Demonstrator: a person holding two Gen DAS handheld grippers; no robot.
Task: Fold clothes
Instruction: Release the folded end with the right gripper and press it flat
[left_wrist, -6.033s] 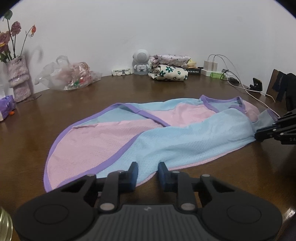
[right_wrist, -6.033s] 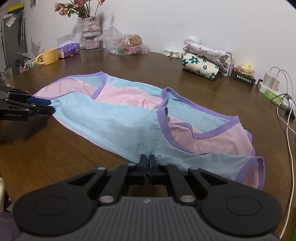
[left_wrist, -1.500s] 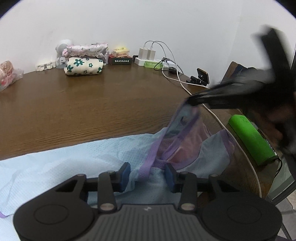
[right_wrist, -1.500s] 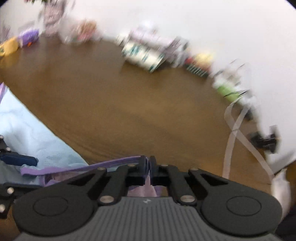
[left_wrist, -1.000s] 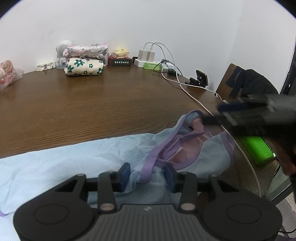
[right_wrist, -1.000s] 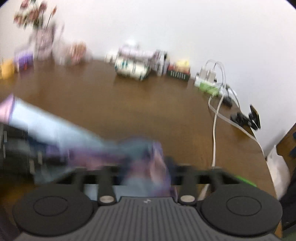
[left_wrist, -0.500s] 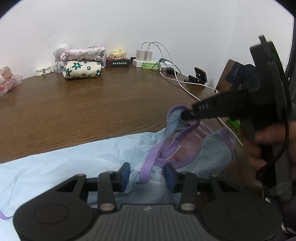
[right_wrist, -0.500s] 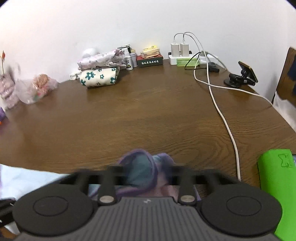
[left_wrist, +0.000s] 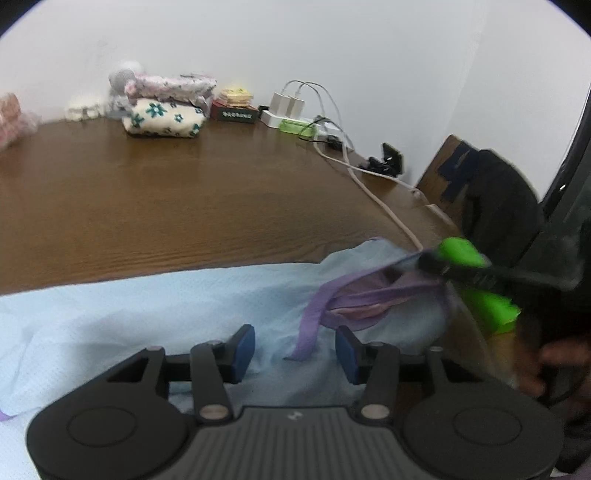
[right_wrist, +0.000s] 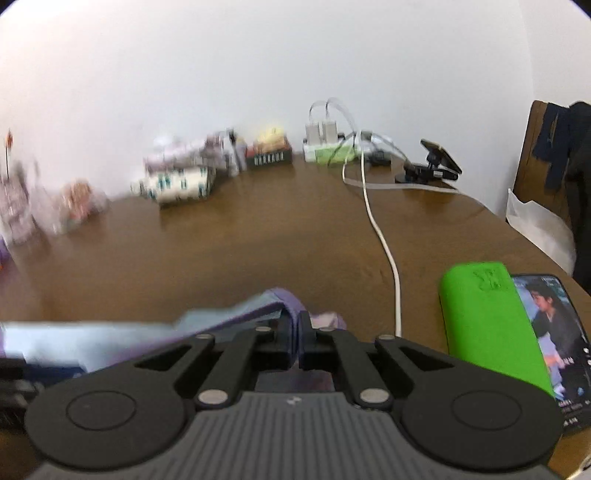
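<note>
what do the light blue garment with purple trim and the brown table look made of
Light blue garment with purple trim: seems a thin, matte mesh knit, given its fine dotted texture and soft draping. Brown table: looks like wood or wood veneer with a slight sheen; grain lines show.

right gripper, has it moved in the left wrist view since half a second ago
Yes. The right gripper, shut on the purple-trimmed light blue mesh garment, has dropped lower: its tips sat level with the brown wooden table edge, now against the bright green block.

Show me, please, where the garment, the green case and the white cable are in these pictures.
garment (left_wrist: 155, 306), left wrist view, on its light blue mesh panel.
green case (right_wrist: 487, 317), right wrist view, on its flat top face.
white cable (right_wrist: 384, 243), right wrist view, on its middle stretch across the table.
</note>
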